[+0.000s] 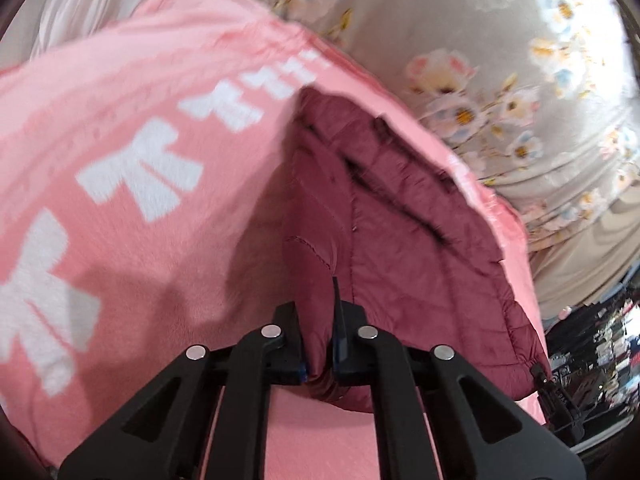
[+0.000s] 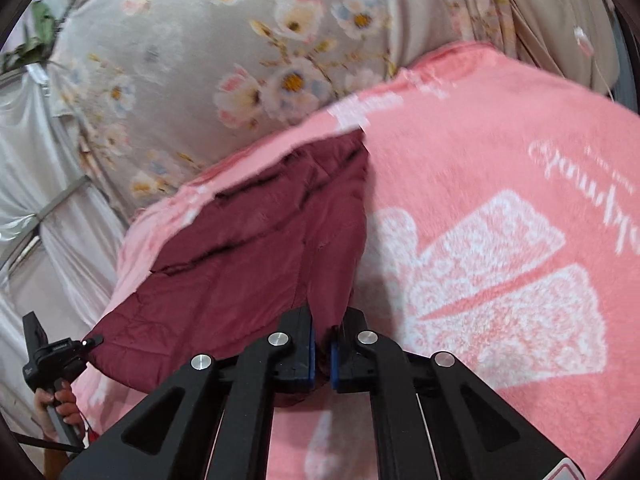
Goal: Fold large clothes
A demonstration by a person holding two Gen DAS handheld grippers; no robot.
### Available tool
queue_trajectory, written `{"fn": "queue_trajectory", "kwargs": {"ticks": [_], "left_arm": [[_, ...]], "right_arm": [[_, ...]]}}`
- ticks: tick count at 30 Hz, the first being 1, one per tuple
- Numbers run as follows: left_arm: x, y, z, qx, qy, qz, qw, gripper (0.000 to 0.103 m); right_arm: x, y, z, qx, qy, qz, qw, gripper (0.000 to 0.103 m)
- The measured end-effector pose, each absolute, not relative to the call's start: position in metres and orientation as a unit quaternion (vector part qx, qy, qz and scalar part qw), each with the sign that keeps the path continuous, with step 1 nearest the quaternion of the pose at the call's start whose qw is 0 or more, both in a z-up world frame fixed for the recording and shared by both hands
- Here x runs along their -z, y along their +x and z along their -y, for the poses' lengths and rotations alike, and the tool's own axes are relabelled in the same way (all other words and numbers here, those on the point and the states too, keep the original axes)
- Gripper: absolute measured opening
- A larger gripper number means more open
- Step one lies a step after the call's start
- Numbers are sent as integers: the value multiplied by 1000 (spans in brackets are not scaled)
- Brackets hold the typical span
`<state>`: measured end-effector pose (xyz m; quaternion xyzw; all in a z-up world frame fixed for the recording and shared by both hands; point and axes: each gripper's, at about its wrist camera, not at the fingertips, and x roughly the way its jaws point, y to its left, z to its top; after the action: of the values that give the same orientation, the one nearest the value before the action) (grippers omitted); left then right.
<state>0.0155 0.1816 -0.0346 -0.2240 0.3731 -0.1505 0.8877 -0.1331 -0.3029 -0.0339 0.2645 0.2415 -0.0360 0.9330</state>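
A maroon quilted jacket [image 1: 404,236] lies on a pink blanket [image 1: 160,92] with white bow patterns. My left gripper [image 1: 318,344] is shut on a fold of the jacket at its near left corner. In the right wrist view the same jacket [image 2: 256,256] stretches away to the left, and my right gripper [image 2: 322,354] is shut on its near right corner. The left gripper [image 2: 48,356] and the hand that holds it show at the jacket's far left corner. Both corners are lifted a little above the blanket [image 2: 500,184].
A grey floral sheet [image 1: 500,40] covers the bed beyond the blanket and also shows in the right wrist view [image 2: 208,48]. White curtains [image 2: 36,168] hang at the left. Dark clutter [image 1: 600,344] sits at the far right edge.
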Motion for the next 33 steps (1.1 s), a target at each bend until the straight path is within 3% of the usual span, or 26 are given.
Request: {"fn": "queue_trajectory", "kwargs": {"ticks": [9,15,23,33], "left_arm": [[-62,-98,-230,187,-244,-241,921,5],[-124,-141,-239,189,-234,-144,943,5],[-90,-13,-193,131,-174,-228,949,6],[-26,105,-150,69,-125,-294,945,6]], "right_arm": [[-70,-259,290,-7,198,-103,975,4],[-113,-262,294,-31,212,-25,976,4],[-43,-113,330,17,292,-145,945,4],[13,-12,339,87,296,-219,926,4]]}}
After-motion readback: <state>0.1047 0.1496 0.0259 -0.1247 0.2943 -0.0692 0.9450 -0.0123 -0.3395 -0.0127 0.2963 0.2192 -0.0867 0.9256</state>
